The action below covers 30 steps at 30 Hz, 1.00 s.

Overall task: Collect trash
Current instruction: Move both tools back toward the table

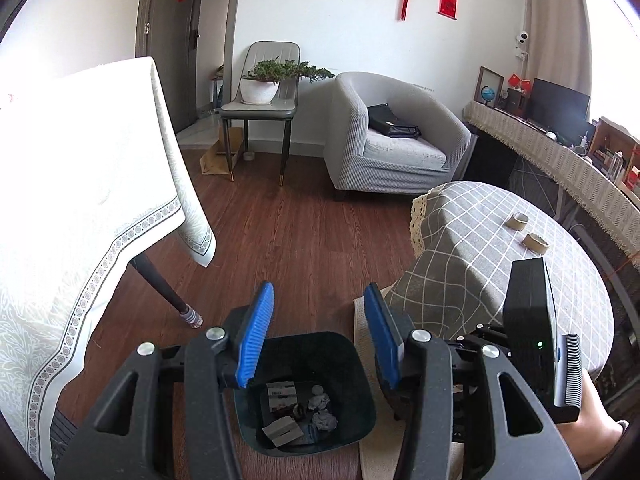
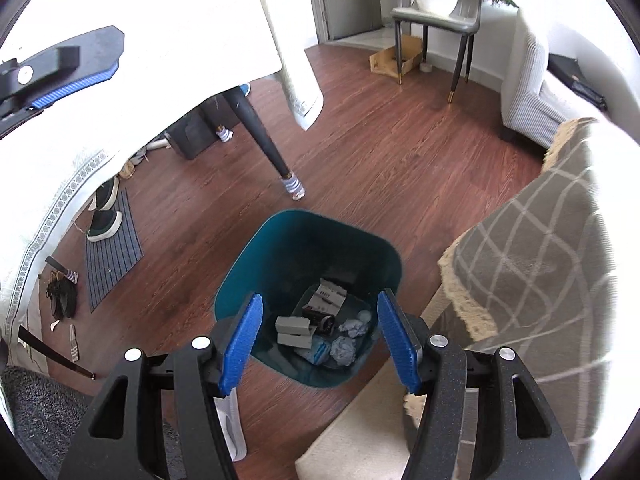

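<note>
Both grippers are held above a dark teal trash bin (image 2: 308, 296) that stands on the wooden floor (image 2: 400, 152), and both are pointed downward toward its opening. The left gripper (image 1: 320, 336) is seen with its two blue-padded fingers (image 1: 256, 332) spread wide and nothing between them; the right gripper (image 2: 320, 344) is likewise spread wide and empty, its fingers (image 2: 240, 344) framing the bin's contents. From the left wrist view, the right gripper's body appears at the far right, beside a forearm. Inside the bin, two grey blocks (image 2: 294, 330), one printed white carton (image 2: 326, 298) and about three crumpled paper balls (image 2: 344, 350) can be counted, with some darker items that cannot be made out. On the table with the grey checked cloth (image 1: 480, 240) to the right, two tape rolls (image 1: 518, 220) are seen. A white-clothed table (image 1: 80, 160) stands to the left, one sock-covered leg (image 2: 292, 188) just beyond the bin.
</note>
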Each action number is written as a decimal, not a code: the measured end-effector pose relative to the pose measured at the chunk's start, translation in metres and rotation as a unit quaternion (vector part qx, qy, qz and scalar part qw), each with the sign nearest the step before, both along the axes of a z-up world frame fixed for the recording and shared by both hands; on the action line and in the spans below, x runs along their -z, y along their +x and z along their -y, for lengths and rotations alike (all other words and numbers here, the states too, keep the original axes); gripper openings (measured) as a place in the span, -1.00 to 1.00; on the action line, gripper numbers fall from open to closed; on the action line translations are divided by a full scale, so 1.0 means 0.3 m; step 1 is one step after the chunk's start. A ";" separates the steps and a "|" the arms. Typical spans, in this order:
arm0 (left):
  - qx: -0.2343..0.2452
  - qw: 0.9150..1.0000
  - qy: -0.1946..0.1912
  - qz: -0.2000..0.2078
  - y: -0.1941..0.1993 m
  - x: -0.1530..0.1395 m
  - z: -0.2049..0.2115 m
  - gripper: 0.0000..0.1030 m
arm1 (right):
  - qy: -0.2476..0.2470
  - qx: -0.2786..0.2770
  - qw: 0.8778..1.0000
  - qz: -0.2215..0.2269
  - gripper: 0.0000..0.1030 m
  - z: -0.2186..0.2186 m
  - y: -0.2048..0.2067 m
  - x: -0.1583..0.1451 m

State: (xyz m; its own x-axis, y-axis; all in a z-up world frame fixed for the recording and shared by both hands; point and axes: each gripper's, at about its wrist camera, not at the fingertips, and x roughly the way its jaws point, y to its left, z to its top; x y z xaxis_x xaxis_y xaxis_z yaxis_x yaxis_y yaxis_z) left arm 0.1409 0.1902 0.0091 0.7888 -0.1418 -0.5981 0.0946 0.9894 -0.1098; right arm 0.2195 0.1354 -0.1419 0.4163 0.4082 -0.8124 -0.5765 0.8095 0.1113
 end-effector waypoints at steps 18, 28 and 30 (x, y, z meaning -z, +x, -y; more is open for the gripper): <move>0.068 0.998 -0.008 0.017 0.100 -0.031 0.311 0.14 | 0.025 0.062 0.995 0.068 0.00 0.363 0.014 -0.177; 0.103 0.995 -0.004 0.014 0.241 -0.008 0.491 0.28 | 0.022 0.105 0.990 0.090 0.00 0.600 0.096 -0.230; 0.107 0.994 -0.006 0.015 0.273 -0.008 0.520 0.31 | 0.019 0.111 0.990 0.088 0.00 0.644 0.125 -0.226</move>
State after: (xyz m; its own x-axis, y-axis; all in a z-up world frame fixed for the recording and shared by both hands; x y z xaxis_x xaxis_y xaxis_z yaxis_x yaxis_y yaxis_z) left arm 0.2229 0.0343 0.0113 0.7575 -0.3153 -0.5716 0.3065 0.9449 -0.1150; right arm 0.2570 -0.0578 -0.0741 0.6322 0.3202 -0.7055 -0.3986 0.9153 0.0582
